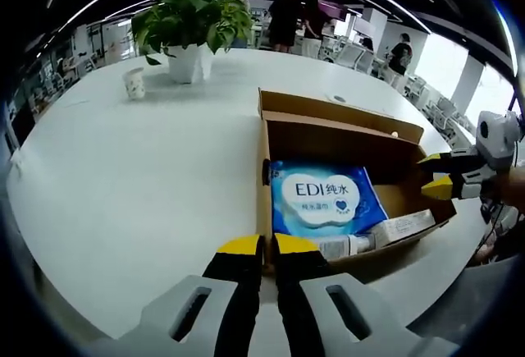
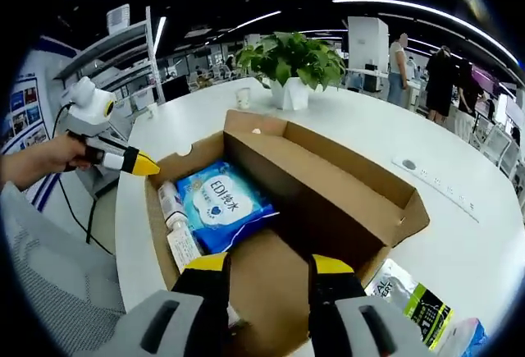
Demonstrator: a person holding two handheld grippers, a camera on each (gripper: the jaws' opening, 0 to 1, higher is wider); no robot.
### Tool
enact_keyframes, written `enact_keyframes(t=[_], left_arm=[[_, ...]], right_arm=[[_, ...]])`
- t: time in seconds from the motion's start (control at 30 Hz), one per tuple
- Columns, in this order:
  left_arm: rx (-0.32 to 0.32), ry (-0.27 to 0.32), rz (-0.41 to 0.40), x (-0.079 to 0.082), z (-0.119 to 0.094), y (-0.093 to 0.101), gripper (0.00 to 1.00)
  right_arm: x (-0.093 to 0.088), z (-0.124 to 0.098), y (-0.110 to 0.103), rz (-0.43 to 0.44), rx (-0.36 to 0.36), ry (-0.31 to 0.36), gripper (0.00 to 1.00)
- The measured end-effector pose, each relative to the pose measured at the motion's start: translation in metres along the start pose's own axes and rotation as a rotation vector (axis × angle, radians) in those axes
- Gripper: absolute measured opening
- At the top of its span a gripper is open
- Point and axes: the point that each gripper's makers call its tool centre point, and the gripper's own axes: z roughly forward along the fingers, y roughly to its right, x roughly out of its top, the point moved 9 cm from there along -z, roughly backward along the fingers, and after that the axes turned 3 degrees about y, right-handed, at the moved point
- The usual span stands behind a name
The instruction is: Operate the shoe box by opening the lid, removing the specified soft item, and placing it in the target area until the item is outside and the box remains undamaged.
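The brown shoe box (image 1: 344,115) stands open on the white table, its lid (image 2: 344,168) folded back. Inside lies a soft blue wet-wipes pack (image 1: 324,197) marked EDI, flat on the box floor (image 2: 221,201). My left gripper (image 1: 268,246) is shut and empty just outside the box's near wall; from the other hand's camera it (image 2: 146,164) shows at one corner of the box. My right gripper (image 2: 269,265) is open above the bare box floor, a little short of the pack. It also appears as the right gripper (image 1: 435,173) at the box's far side, jaws apart.
A white tube (image 1: 344,246) and a small white carton (image 1: 402,227) lie beside the pack in the box. A green-and-black packet (image 2: 418,304) lies on the table outside it. A potted plant (image 1: 193,20) and a paper cup (image 1: 134,84) stand further off. People stand in the background.
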Motion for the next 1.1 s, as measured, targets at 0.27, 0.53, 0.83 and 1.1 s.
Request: enact_keyframes(t=[0.27, 0.53, 0.83, 1.1], left_arm=[[0.001, -0.006, 0.005, 0.000, 0.000, 0.000, 0.02], [-0.003, 0.003, -0.015, 0.000, 0.002, -0.004, 0.03], [0.001, 0.003, -0.006, 0.000, 0.006, -0.008, 0.02], [0.002, 0.001, -0.002, 0.001, 0.006, -0.008, 0.02]], right_arm=[[0.002, 0.017, 0.000, 0.026, -0.011, -0.043, 0.35], [0.009, 0.032, -0.005, 0.135, 0.014, -0.043, 0.32], [0.009, 0.054, -0.011, 0.167, 0.040, -0.083, 0.30], [0.005, 0.066, -0.015, 0.271, 0.051, -0.098, 0.25]])
